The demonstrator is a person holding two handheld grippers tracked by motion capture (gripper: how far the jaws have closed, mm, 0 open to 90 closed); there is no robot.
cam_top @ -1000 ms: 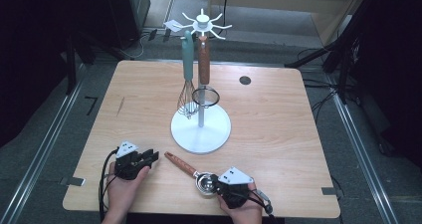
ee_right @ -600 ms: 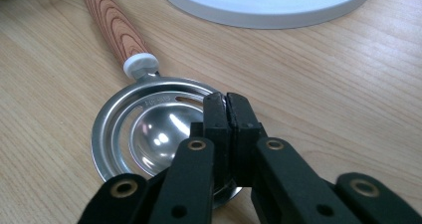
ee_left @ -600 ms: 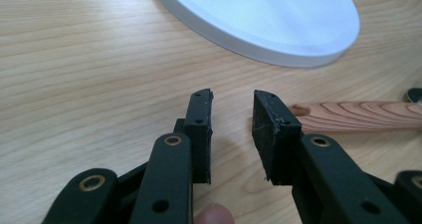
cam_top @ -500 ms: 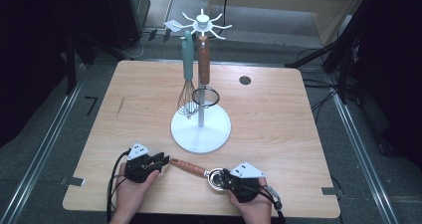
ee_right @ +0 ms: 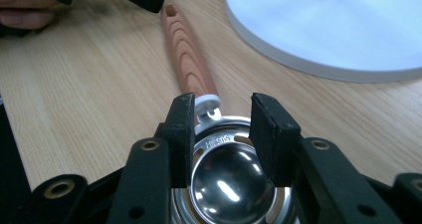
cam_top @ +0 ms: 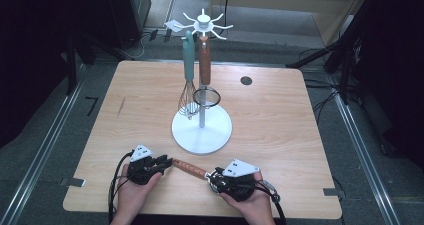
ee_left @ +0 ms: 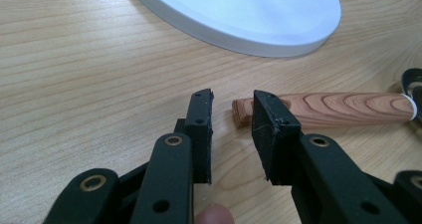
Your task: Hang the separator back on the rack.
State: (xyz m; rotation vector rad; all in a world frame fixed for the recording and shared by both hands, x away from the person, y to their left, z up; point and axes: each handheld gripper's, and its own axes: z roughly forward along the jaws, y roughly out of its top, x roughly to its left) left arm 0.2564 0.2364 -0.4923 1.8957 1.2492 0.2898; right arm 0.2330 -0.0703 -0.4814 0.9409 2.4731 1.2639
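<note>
Handover in progress near the white rack base (cam_top: 201,131): wood-handled strainer (cam_top: 192,169) lies flat just in front of it. Left gripper (ee_left: 231,119) jaws spread, handle tip not yet between them; slide further on before closing. Right gripper (ee_right: 221,127) jaws have just been opening, straddling the steel bowl. Right gripper view shows a hanging hole at the handle tip.

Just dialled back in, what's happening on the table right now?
A person works a gripper in each hand at the near edge of the table. A wooden-handled utensil with a steel head lies between them. The right gripper straddles the steel head; its jaws have just been opening. The left gripper sits open at the handle's tip, one jaw in front of it, not clamped. Behind, a white rack holds a whisk and another utensil.
</note>
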